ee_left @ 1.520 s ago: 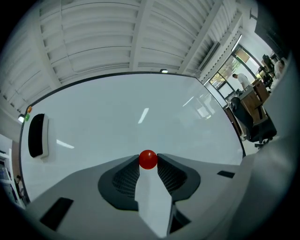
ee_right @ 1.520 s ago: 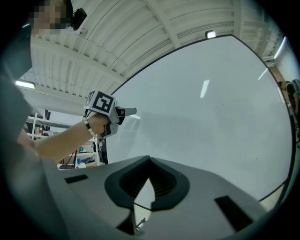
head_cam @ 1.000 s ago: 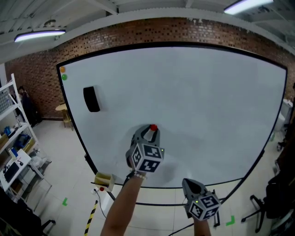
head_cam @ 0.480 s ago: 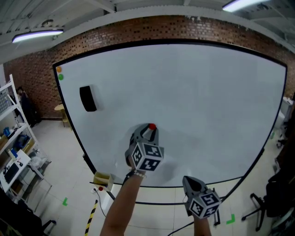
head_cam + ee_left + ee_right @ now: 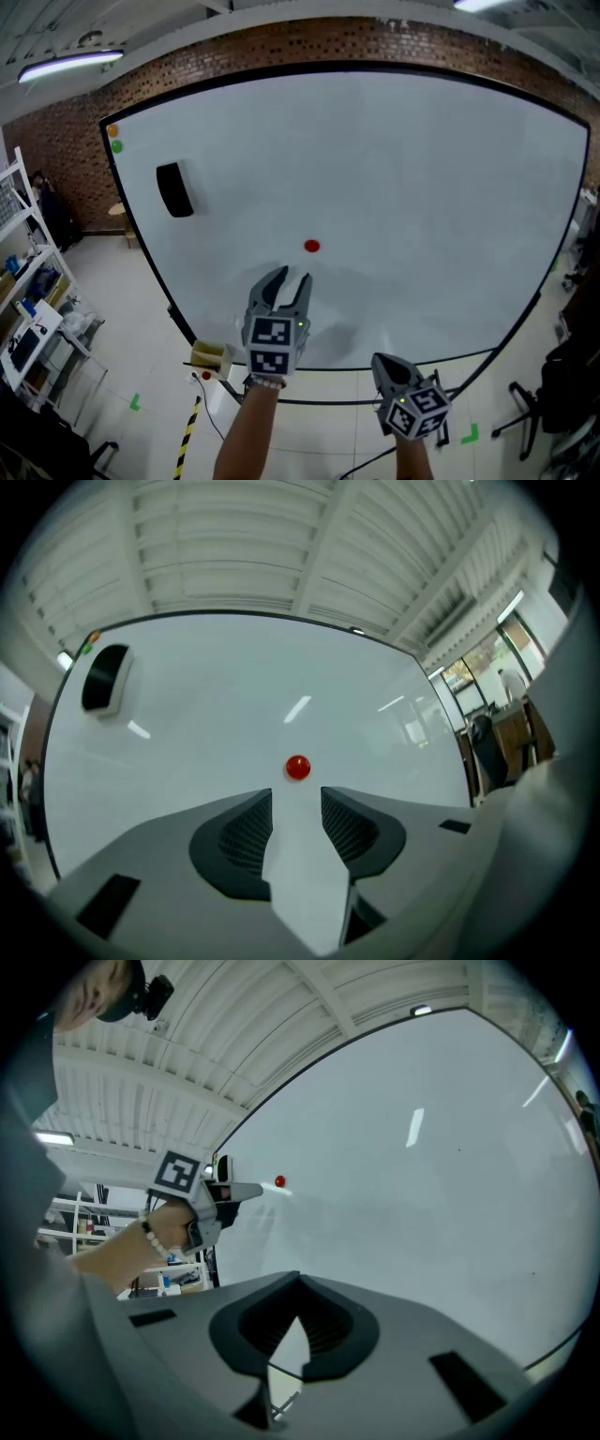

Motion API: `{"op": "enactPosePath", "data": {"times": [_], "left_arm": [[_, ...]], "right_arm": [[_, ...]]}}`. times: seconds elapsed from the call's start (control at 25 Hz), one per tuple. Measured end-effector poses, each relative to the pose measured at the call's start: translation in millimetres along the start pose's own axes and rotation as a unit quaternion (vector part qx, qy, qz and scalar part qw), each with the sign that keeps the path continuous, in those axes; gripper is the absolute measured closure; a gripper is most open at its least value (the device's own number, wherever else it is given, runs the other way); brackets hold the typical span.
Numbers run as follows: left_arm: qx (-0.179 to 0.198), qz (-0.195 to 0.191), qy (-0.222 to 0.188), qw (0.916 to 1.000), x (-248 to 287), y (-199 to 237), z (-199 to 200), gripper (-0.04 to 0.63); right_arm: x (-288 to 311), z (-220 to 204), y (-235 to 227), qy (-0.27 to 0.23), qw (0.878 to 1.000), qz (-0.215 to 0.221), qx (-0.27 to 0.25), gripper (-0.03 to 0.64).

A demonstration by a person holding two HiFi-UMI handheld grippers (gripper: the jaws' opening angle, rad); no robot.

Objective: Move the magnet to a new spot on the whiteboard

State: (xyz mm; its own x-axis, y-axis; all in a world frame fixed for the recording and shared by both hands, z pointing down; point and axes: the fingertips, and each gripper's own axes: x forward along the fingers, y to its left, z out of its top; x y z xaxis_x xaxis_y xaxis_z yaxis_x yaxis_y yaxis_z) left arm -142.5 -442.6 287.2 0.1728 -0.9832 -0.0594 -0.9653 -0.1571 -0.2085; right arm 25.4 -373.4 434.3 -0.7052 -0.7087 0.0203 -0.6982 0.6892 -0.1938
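A small red magnet (image 5: pixel 311 246) sticks to the big whiteboard (image 5: pixel 403 187), low and left of its middle. My left gripper (image 5: pixel 289 279) hangs just below the magnet and apart from it. Its jaws are opening and nothing lies between them. In the left gripper view the magnet (image 5: pixel 298 767) sits on the board just beyond the spread fingertips of that gripper (image 5: pixel 296 803). My right gripper (image 5: pixel 382 367) stays low at the right, off the board. Its jaws (image 5: pixel 300 1282) meet at the tips and hold nothing. The right gripper view also catches the left gripper (image 5: pixel 246 1190) beside the magnet (image 5: pixel 279 1181).
A black eraser (image 5: pixel 173 189) clings to the board's upper left, with an orange magnet (image 5: pixel 112 131) and a green magnet (image 5: pixel 116 147) in the corner above it. A shelf rack (image 5: pixel 28 281) stands at the far left. A yellow box (image 5: pixel 211 356) sits below the board's lower edge.
The left gripper has let go of the red magnet and drawn back down from the board; the magnet stays stuck where it was set. The right gripper has barely moved.
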Motion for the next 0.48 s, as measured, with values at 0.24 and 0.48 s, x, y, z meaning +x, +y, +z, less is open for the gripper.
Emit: {"op": "enactPosePath", "data": {"times": [0.24,0.48], "left_arm": [[-0.127,-0.007,0.04,0.9911,-67.1,12.0,-89.1,0.53],[-0.168,-0.003,0.088,0.9818,-151.9,22.0,-170.2,0.595]], "right_arm": [[5.6,-8.2,17.1,0.009,1.0,-0.011,-0.002,0.606],[-0.9,-19.4,65.2,0.006,0.999,-0.034,0.0,0.606]]}}
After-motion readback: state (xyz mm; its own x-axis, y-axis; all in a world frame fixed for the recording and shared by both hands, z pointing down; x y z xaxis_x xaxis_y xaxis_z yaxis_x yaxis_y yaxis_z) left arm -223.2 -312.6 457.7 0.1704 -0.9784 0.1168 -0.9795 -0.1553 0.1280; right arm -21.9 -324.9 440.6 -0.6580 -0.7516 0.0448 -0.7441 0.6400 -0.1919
